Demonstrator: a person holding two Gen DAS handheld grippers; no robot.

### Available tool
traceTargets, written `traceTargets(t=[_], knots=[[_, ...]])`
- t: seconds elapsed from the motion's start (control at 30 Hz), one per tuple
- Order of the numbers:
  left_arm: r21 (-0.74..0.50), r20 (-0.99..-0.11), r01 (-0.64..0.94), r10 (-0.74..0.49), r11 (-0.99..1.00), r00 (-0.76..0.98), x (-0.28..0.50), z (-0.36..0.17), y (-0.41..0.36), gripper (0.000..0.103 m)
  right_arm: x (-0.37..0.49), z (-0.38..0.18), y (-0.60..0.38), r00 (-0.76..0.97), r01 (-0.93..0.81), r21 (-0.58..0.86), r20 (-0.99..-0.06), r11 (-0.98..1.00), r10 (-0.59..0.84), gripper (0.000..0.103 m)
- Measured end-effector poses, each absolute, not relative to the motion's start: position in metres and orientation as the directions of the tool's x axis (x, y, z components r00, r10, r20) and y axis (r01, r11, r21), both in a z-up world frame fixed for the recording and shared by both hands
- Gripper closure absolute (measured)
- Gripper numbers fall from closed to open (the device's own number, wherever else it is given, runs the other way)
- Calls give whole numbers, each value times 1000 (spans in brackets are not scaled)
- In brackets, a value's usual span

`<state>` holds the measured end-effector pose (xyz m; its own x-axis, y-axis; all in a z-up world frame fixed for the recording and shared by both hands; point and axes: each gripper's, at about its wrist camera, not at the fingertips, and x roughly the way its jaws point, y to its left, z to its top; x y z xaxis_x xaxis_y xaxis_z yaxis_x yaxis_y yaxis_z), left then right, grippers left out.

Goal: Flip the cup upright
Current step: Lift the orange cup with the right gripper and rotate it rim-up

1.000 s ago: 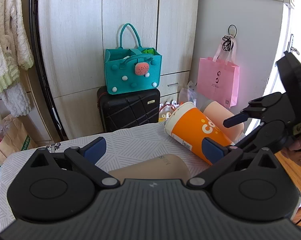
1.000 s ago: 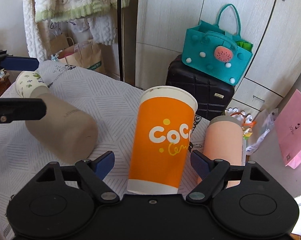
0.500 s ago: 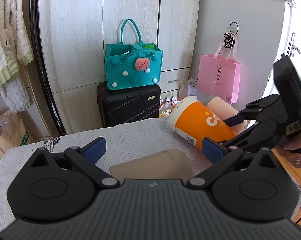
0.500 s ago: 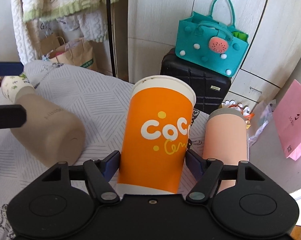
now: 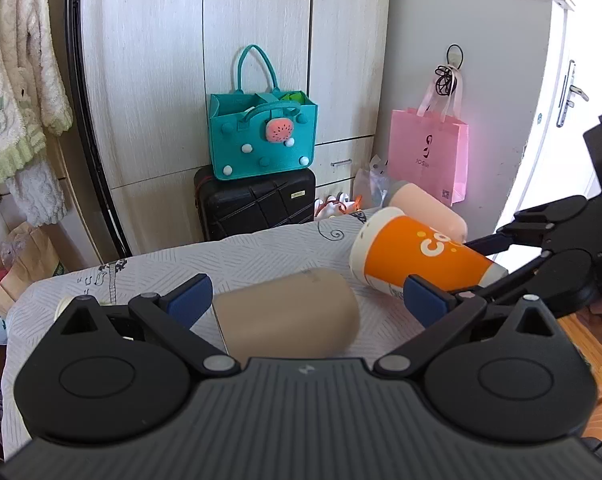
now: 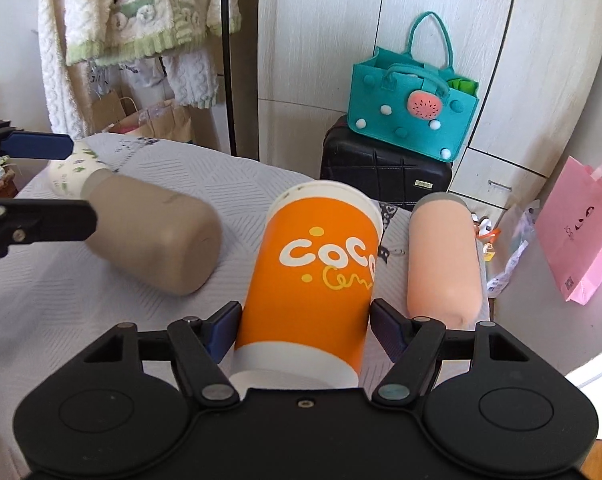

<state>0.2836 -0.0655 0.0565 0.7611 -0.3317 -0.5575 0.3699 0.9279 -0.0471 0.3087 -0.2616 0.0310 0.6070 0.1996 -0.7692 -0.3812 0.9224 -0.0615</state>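
Note:
An orange paper cup (image 6: 313, 276) with white "CoCo" lettering lies on its side on the grey patterned table (image 6: 61, 292), rim pointing away. My right gripper (image 6: 305, 330) is shut on its lower part, near the base. The cup also shows in the left wrist view (image 5: 417, 256), with the right gripper (image 5: 497, 256) holding it from the right. A beige cup (image 5: 289, 320) lies on its side between the fingers of my left gripper (image 5: 305, 296), which is open around it without touching. A peach cup (image 6: 445, 256) lies on its side right of the orange one.
A small white floral cup (image 6: 73, 168) lies at the table's far left. Beyond the table stand a black suitcase (image 5: 257, 204) with a teal felt bag (image 5: 261, 140) on top, wardrobe doors, a pink paper bag (image 5: 429, 156) and hanging clothes (image 6: 133, 20).
My right gripper has closed on the orange cup, which was loose between open fingers a second ago. My left gripper has moved closer over the beige cup.

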Motion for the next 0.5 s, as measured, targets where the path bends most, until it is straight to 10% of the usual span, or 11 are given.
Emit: traceTargets(t=[0.5], knots=[[-26,-534,389,-341,921,773,206,72,-71,0,223,57,-253,666,-367,-76,-718,927,205,30]])
